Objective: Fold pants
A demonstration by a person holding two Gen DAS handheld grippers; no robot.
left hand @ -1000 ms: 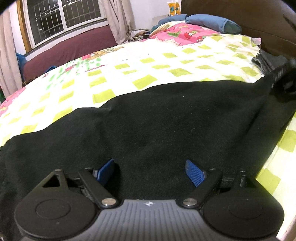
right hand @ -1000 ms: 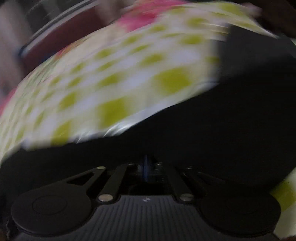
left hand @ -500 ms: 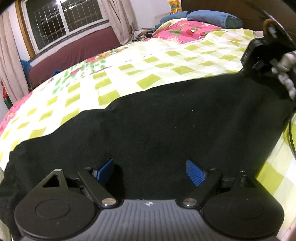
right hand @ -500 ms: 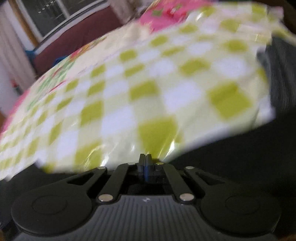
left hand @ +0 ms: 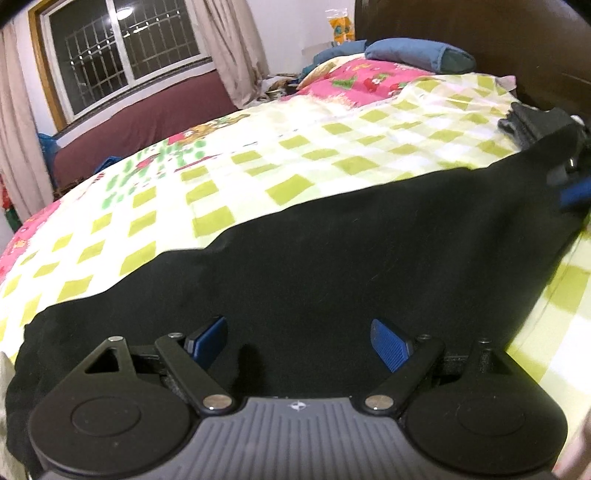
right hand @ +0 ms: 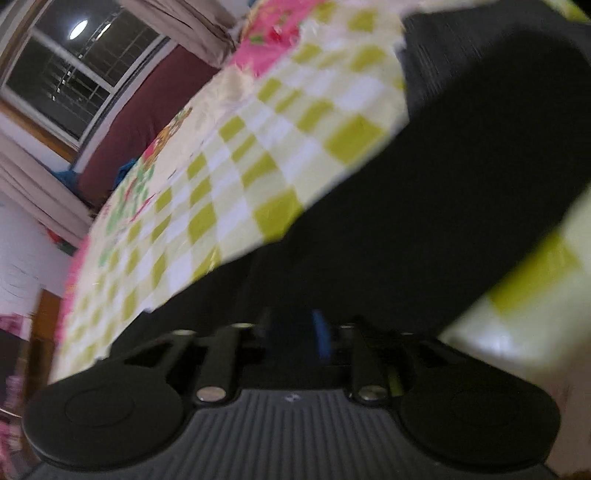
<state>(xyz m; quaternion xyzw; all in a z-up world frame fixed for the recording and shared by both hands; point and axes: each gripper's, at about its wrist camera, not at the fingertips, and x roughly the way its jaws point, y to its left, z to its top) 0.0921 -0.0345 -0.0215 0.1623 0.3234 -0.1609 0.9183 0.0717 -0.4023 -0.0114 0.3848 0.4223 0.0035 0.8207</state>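
Observation:
Black pants (left hand: 332,266) lie spread across the checked bed sheet (left hand: 295,147). My left gripper (left hand: 299,343) is open just above the near edge of the pants, its blue pads wide apart with cloth between them. In the right wrist view, which is blurred, the pants (right hand: 424,221) fill the lower right. My right gripper (right hand: 295,332) has its jaws a little apart over the black cloth, one blue pad showing. The right gripper also shows in the left wrist view (left hand: 572,188) at the far right end of the pants.
A dark folded garment (left hand: 532,118) lies at the far right of the bed by the dark wooden headboard (left hand: 480,33). Pink bedding (left hand: 362,81) and a blue pillow (left hand: 417,55) lie at the back. A barred window (left hand: 125,55) and a maroon couch (left hand: 140,125) stand beyond.
My right gripper was shut and now has its jaws slightly parted, lower at the pants' right end. The left gripper has stayed open in place.

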